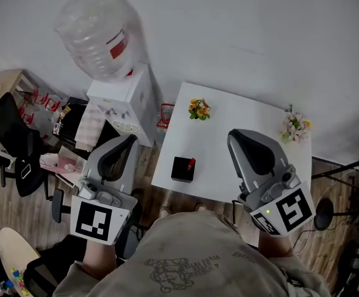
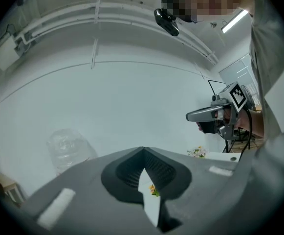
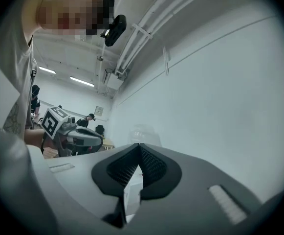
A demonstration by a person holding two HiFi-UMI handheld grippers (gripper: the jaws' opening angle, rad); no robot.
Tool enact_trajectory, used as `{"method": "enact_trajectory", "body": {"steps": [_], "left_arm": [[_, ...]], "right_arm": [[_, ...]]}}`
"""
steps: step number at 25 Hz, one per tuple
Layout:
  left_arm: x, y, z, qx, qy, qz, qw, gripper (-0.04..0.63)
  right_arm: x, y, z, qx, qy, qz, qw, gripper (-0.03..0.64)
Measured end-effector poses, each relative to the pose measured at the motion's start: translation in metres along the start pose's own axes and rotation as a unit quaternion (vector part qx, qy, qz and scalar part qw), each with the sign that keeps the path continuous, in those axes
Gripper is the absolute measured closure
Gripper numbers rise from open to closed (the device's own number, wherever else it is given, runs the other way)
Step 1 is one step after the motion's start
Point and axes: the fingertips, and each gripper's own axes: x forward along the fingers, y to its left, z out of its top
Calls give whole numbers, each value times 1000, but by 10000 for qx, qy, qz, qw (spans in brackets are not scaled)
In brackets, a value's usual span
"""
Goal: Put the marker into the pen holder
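While I held my left gripper [image 1: 130,141] and right gripper [image 1: 234,137] closed and empty, the red marker [image 1: 191,163] stuck out of the black pen holder [image 1: 180,171] at the table's [image 1: 241,119] near edge.

On the table [image 1: 253,119], the pen holder [image 1: 181,170] sits near the front-left edge with the marker [image 1: 191,163] at its right side, the left flower bunch [image 1: 199,109] and right flower bunch [image 1: 294,126] stand along the back, and the water dispenser [image 1: 126,101] stands left of the table.
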Motion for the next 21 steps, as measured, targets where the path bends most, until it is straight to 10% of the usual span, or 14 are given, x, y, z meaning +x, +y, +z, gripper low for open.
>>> {"method": "enact_trajectory", "body": {"steps": [21], "left_arm": [[12, -24, -63, -190, 371, -135, 9990, 595]], "right_arm": [[3, -5, -94, 400, 1117, 102, 9929, 589]]}}
